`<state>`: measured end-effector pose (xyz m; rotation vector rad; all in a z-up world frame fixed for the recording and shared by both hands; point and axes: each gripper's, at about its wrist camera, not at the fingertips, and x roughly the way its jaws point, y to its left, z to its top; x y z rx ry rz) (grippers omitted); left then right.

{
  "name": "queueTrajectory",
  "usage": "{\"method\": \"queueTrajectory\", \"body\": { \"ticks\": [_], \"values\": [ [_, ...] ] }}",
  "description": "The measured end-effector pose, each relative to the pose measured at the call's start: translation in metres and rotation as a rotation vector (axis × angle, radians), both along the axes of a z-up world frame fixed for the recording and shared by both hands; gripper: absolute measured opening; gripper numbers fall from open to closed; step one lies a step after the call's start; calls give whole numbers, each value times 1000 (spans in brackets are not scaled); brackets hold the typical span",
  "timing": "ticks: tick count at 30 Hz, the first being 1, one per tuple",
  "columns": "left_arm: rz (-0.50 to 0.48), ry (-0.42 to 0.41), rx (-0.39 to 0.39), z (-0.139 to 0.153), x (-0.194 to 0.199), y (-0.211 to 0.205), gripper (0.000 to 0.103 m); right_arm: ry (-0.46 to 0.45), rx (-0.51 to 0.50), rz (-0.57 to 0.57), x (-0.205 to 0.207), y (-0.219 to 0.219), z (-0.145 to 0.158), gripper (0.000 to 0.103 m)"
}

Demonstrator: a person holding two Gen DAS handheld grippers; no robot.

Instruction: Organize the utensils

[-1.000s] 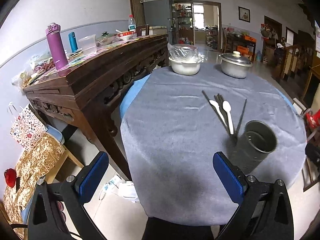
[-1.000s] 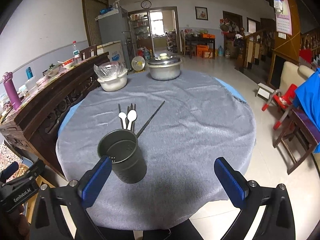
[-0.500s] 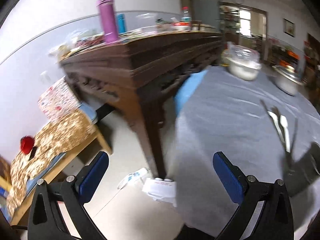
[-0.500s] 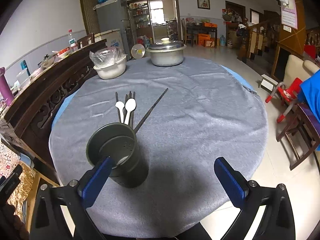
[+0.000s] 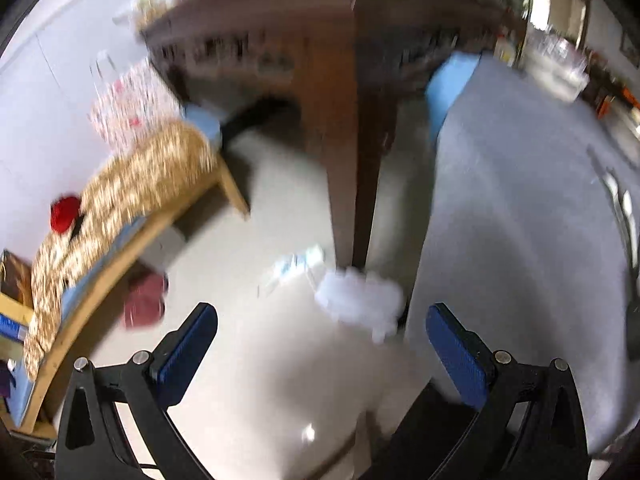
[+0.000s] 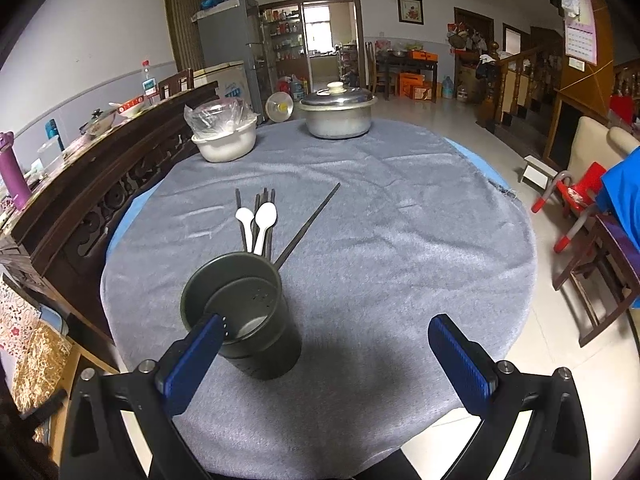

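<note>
An upright holder (image 6: 244,312) is seen on the grey tabletop (image 6: 400,240); spoons (image 6: 260,226) and chopsticks (image 6: 308,222) lie behind it, pointing away. Both tools, right (image 6: 326,360) and left (image 5: 320,354), are spread wide, empty.

The round table's grey cloth (image 6: 400,240) looks matt and napped; the dark green perforated metal holder (image 6: 256,320) dull; two white plastic spoons (image 6: 260,224) glossy.

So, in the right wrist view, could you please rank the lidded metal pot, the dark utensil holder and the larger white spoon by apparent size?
1. dark utensil holder, though it sits nearest the camera, so its lead over the pot is unsure.
2. lidded metal pot.
3. larger white spoon, clearly smallest.
</note>
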<state>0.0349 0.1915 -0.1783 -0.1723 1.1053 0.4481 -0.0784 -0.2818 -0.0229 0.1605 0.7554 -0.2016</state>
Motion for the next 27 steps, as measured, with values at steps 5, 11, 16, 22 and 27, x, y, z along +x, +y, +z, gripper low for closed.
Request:
{"method": "queueTrajectory", "body": {
  "ticks": [5,11,16,22,27],
  "values": [
    [-13,119,-64,-24,-6,7,103,-9,-22,-31,7,-3,8,103],
    [-58,139,-95,-34,-8,-1,103,0,-47,-47,21,1,13,103],
    [-73,154,-117,-45,-6,1,103,10,-73,-41,32,10,15,103],
    [-78,182,-133,-60,-3,6,103,37,-87,-47,41,16,10,103],
    [-80,182,-124,-62,-2,8,103,47,-95,-57,46,17,9,103]
  ]
}}
